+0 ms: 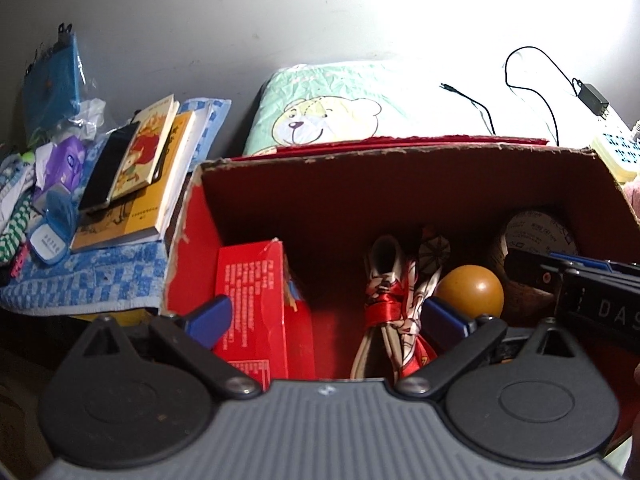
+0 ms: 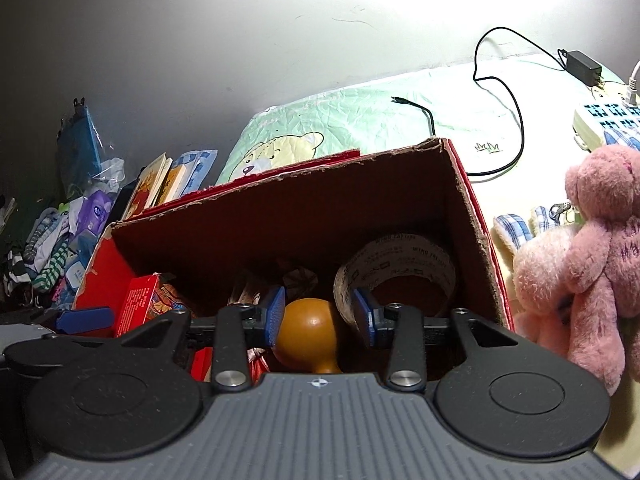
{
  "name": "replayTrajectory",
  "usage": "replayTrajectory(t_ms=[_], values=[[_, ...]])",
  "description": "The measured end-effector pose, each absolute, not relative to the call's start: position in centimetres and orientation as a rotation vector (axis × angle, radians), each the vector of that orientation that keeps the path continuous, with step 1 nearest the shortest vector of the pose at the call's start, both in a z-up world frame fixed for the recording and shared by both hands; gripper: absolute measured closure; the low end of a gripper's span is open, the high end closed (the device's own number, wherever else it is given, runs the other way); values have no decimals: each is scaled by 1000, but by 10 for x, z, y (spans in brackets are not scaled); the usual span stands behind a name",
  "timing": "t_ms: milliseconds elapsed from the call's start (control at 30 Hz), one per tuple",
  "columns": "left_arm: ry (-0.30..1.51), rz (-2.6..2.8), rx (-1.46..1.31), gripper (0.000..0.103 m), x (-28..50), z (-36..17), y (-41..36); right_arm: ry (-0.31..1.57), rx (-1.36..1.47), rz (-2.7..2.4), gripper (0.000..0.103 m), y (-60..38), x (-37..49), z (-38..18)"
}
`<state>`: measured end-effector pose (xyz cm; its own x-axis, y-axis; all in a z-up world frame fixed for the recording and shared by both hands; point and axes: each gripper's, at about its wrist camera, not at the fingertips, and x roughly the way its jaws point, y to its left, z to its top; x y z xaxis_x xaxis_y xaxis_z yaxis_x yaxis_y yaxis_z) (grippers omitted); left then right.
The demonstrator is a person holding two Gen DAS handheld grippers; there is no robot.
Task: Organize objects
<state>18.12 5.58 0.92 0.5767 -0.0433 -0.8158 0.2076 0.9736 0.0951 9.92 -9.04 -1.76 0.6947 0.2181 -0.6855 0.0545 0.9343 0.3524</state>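
The red box (image 1: 400, 184) sits in the middle of the left wrist view, top open, w/ brown card walls inside. In the box, by its left wall, is a small red carton (image 1: 256, 300). A tied red & white scarf (image 1: 396, 304) lies in the middle of the box. Just right of the scarf is an orange ball (image 1: 470, 290), & a tape roll (image 1: 536, 236) is in the box's right corner. The left gripper (image 1: 326, 318) hangs over the box, tongs wide, holding nothing. The right gripper comes in over the box's right side. Left of the box is a stack of books (image 1: 144, 176) on a blue checked towel (image 1: 92, 276). Behind the box is a green bear pillow (image 1: 340, 108) w/ a black cable (image 1: 532, 76) on it.

In the right wrist view the box (image 2: 472, 216) fills the middle. The right gripper (image 2: 318, 314) is low in the box, tongs narrow, one blue pad on each side of the orange ball (image 2: 308, 328). Can't tell if the pads touch the ball. The tape roll (image 2: 400, 264) is just behind the ball, near the box's right wall. The red carton (image 2: 138, 300) is by the box's left wall. Right of the box is a pink plush bear (image 2: 600, 248). Behind the box are the pillow (image 2: 360, 120) & cable (image 2: 516, 120).
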Motion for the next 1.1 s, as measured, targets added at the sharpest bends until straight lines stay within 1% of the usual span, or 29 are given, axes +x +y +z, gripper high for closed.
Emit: replayTrajectory(t_ms=[33, 100, 333, 467, 800, 1100], values=[[943, -147, 194, 2, 181, 9, 55, 802, 364, 90, 67, -90, 100, -19], [934, -144, 208, 2, 180, 10, 54, 803, 372, 87, 69, -90, 101, -20], [940, -151, 230, 2, 183, 10, 52, 777, 395, 109, 74, -94, 99, -20], [913, -148, 281, 2, 187, 10, 48, 761, 404, 110, 75, -95, 98, -19], [966, -198, 183, 2, 198, 3, 59, 744, 412, 107, 77, -97, 98, -19], [934, -196, 196, 2, 196, 5, 56, 747, 413, 105, 80, -97, 101, -20]])
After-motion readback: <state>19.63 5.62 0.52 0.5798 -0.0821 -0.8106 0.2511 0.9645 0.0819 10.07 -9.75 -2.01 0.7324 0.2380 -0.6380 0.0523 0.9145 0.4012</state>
